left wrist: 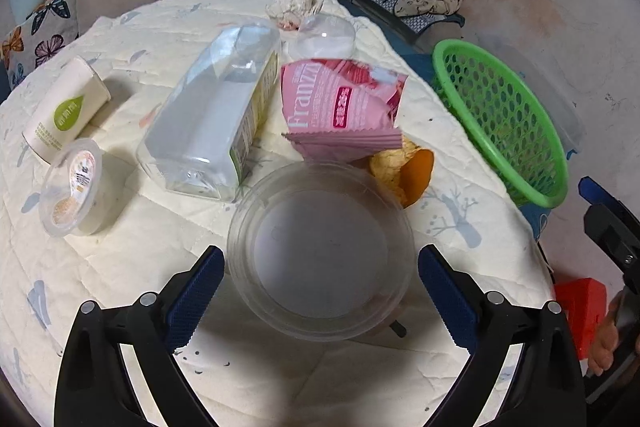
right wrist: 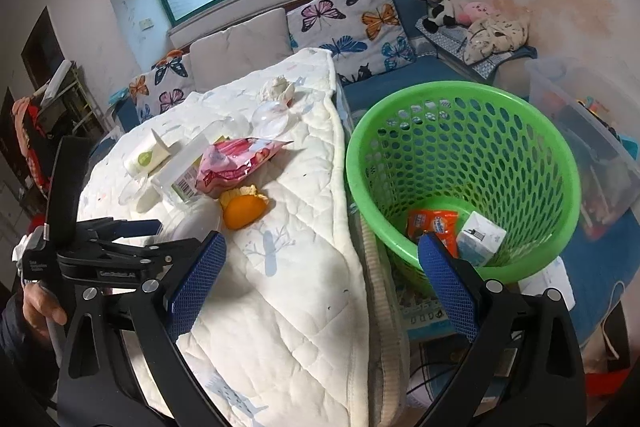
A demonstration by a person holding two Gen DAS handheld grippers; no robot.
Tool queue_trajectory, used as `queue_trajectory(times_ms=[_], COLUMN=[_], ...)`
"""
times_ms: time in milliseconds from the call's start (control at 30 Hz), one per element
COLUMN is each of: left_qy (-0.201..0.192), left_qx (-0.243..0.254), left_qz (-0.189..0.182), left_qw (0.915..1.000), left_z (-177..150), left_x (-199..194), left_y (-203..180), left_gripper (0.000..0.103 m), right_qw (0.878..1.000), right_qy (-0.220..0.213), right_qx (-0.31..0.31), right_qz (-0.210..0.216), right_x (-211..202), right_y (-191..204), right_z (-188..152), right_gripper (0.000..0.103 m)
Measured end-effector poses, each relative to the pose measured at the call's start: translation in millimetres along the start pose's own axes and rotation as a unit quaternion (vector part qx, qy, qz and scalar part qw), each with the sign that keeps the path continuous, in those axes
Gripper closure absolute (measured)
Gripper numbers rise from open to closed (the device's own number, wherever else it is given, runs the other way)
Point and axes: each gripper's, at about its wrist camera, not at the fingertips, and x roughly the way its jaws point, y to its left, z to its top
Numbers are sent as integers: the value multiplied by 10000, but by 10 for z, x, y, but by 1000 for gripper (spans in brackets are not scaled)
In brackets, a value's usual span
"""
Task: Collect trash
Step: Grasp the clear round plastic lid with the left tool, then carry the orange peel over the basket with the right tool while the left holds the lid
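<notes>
Hovering over the quilted table cover [left wrist: 120, 287], left gripper [left wrist: 320, 267] with jaws spread wide and nothing held; clear round tub [left wrist: 320, 251] sits directly between and just ahead of the two blue pads, neither pad touching its wall

- Key relation: tub is round, so no long axis to line up with; its rim spans nearly the whole gap between the pads, leaving little room on either side. Left gripper is the nearer one by far; a straight drop and squeeze looks like the likely next move
- Right gripper [right wrist: 320, 263]: jaws wide apart, empty, hanging over the table edge between the cover and the green basket [right wrist: 560, 155]
- Basket: stands off the table's right edge, just beside it

Count, still on the table:
- clear round tub, 1
- large clear bottle [left wrist: 208, 115], 1, lying on its side, long axis running away from the left gripper
- pink snack bag [left wrist: 340, 107], 1
- orange peel [left wrist: 404, 171], 1 heap, touching the tub's far right rim
- paper cup [left wrist: 64, 107], 1, lying on its side
- small lidded pot [left wrist: 72, 187], 1
- clear lid [left wrist: 324, 37], 1, far side
- crumpled tissue [left wrist: 296, 1], 1

Count, in the basket:
- orange wrapper [right wrist: 434, 227], 1
- small white carton [right wrist: 480, 241], 1
</notes>
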Motion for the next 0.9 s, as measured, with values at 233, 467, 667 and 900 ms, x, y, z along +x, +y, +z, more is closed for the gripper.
queue_trajectory(times_ms=[233, 467, 667, 900], left_qy=[136, 12, -171, -443], left_qx=[12, 64, 142, 111], left_qz=[-4, 61, 31, 34], left_qw=[9999, 10000, 9997, 9990], left_z=[-3, -4, -38, -115], left_x=[111, 132, -12, -360], left_y=[-42, -50, -26, 106], left_gripper=[9, 12, 14, 14], right_qw=[10000, 9999, 9995, 9982], right_qy=[50, 103, 171, 287], right_qx=[-3, -98, -243, -456], right_qz=[35, 76, 119, 253], right_x=[45, 90, 149, 322], right_y=[9, 60, 124, 259], right_z=[-2, 5, 24, 76], right_gripper=[7, 7, 7, 9])
